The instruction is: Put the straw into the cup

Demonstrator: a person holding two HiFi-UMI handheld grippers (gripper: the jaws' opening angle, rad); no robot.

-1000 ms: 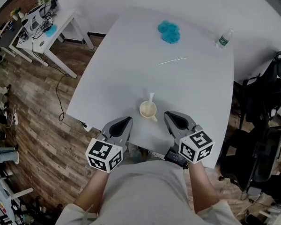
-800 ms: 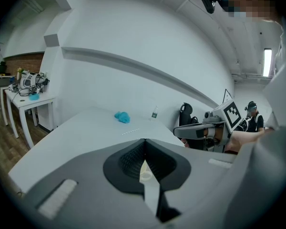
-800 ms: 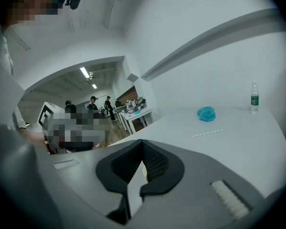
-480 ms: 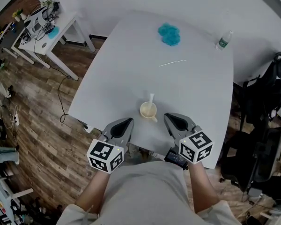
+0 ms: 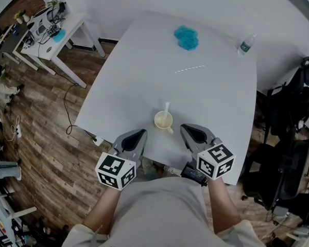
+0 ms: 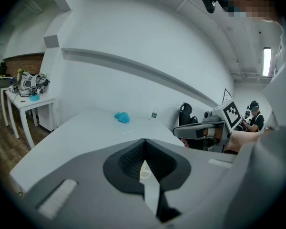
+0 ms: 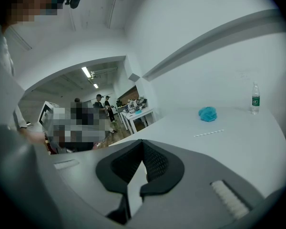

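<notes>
Head view: a cup (image 5: 163,120) stands by the near edge of the table (image 5: 221,102) with a straw (image 5: 166,107) in it. A second straw (image 5: 189,68) lies farther off. The left gripper (image 5: 142,132) and right gripper (image 5: 184,127) flank the cup, both closed and empty.

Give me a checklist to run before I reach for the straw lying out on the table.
1. The straw lies free on the table, nothing on it: ok.
2. The cup stands upright: ok.
3. Cup mouth clear: cannot tell; a white stick shows at its far rim.
4. The right gripper is empty: ok.
5. Its jaws open for the pick: not ok, they are together.
6. The left gripper is clear of the cup: ok, shut and apart from it.
</notes>
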